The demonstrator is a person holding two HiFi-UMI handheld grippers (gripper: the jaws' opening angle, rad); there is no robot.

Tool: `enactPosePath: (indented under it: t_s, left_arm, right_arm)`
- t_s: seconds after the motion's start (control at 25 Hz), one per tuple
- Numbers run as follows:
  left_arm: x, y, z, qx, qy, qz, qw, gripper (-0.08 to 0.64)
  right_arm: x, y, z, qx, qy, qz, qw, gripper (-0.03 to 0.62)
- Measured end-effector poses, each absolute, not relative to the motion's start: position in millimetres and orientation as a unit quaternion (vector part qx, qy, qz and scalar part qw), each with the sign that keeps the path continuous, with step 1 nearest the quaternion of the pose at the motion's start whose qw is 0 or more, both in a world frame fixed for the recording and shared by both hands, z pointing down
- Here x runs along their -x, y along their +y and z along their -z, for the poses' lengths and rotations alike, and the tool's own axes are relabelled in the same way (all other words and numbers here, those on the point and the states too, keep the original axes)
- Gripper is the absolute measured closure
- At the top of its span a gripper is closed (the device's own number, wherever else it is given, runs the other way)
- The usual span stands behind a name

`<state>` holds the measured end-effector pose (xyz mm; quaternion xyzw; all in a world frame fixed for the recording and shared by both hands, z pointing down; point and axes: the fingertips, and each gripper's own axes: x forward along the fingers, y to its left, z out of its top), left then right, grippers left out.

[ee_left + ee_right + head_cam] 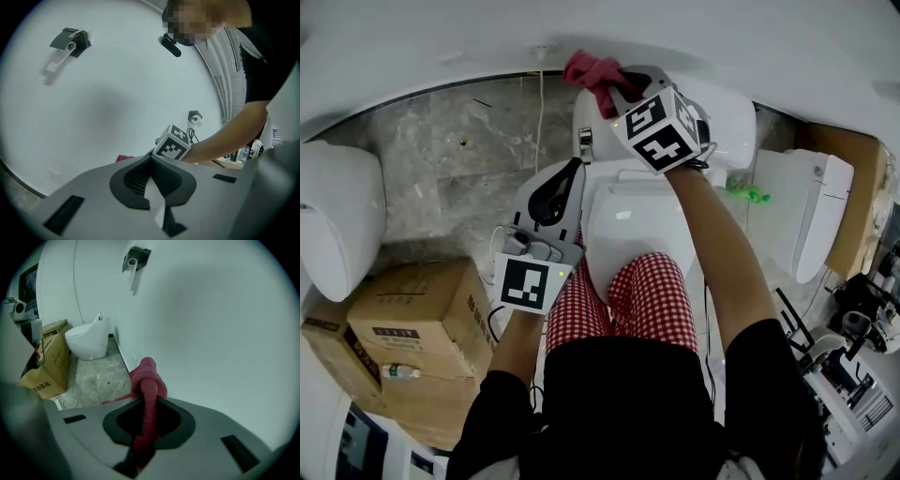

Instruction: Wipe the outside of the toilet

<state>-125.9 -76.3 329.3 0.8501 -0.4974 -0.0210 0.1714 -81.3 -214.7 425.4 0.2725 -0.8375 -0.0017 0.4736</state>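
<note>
- The toilet (642,220) is right in front of you. It is white, its lid is down, and its tank (727,117) is at the back by the wall.
- I think it is hard and heavy and will not move when you push on it. It looks smooth and shiny, so a cloth should slide on it easily.
- The cloth (149,380) is the thing you hold. It is red, soft, floppy and surely very light. A fat lump of it sticks out past the tips.
- Your right gripper (148,401) has its fingers (176,423) closed tight on the cloth. It is up by the back left corner of the tank, close to the wall. I cannot tell if the cloth touches the tank.
- Hold the cloth near its middle, so the lump does the rubbing and not the hard fingers.
- Your left gripper (151,161) is low at the toilet's left side. Its fingers (129,180) are closed, tips together. A thin white bit shows between them, and I cannot tell what it is.
- Press softly. The cloth could slip out if it drags.
</note>
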Motion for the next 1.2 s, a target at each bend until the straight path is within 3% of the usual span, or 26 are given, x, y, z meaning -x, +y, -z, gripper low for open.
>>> enactPosePath:
  t_s: [1.2]
  left_arm:
    - [63.7, -104.9, -337.9, -0.892, -0.433, -0.042, 0.125, 0.551]
  right_arm:
    - [-6.0, -228.6, -400.5, -0.318, -0.853, -0.047, 0.41, 0.537]
